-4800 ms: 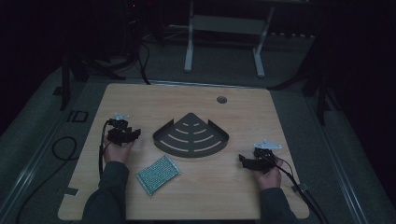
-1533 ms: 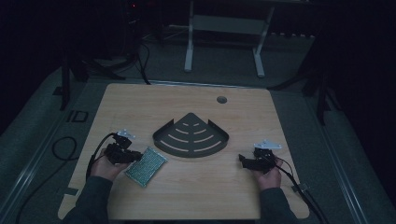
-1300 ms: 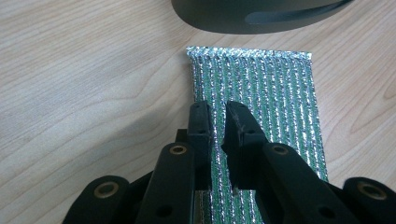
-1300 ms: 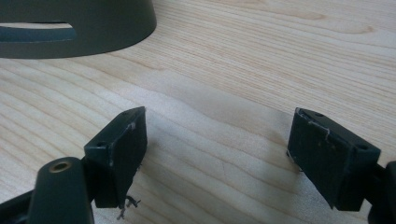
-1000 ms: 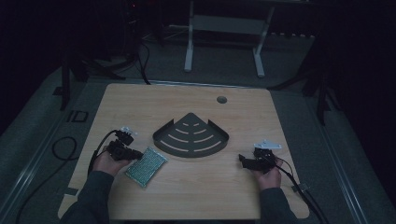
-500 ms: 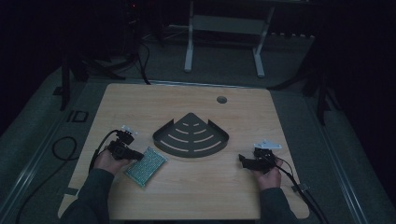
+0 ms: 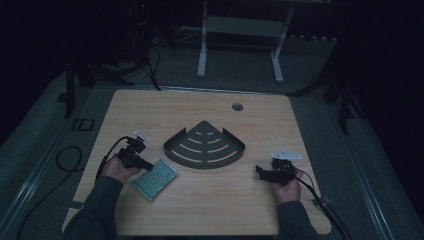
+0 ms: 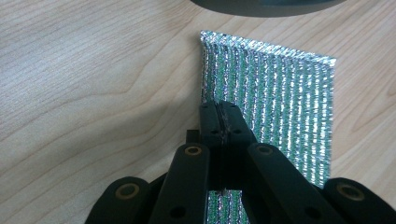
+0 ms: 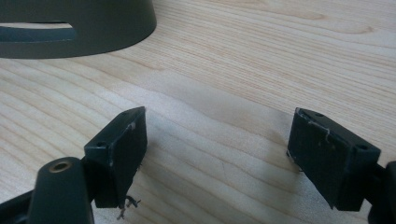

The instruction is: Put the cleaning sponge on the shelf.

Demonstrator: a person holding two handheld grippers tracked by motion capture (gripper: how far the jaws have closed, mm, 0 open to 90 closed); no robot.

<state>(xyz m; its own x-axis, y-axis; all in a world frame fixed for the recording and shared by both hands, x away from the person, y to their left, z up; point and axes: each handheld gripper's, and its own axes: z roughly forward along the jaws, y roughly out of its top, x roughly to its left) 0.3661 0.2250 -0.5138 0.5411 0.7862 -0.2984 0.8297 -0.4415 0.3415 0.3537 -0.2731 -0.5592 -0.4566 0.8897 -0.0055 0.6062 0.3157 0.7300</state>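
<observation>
A silver-green foil pouch (image 7: 156,179) lies flat on the wooden table (image 7: 210,210), in front of and to the left of a dark quarter-round slotted tray (image 7: 205,147). My left gripper (image 7: 145,165) is at the pouch's left edge. In the left gripper view its jaws have just been closing and now stand pressed together on the edge of the pouch (image 8: 280,93), so the left gripper (image 8: 219,114) is shut on it. My right gripper (image 7: 260,171) rests low at the right of the tray; in its own view the right gripper (image 9: 217,154) is open over bare wood.
The tray's dark wall (image 9: 93,28) stands just beyond the right gripper's jaws, and its rim (image 8: 266,4) lies past the pouch. A round cable hole (image 7: 237,106) is at the table's far side. Cables trail off both table sides.
Since the oldest frame my left gripper has come forward from the table's left to the pouch, which has shifted a little leftward. The right gripper has stayed still.
</observation>
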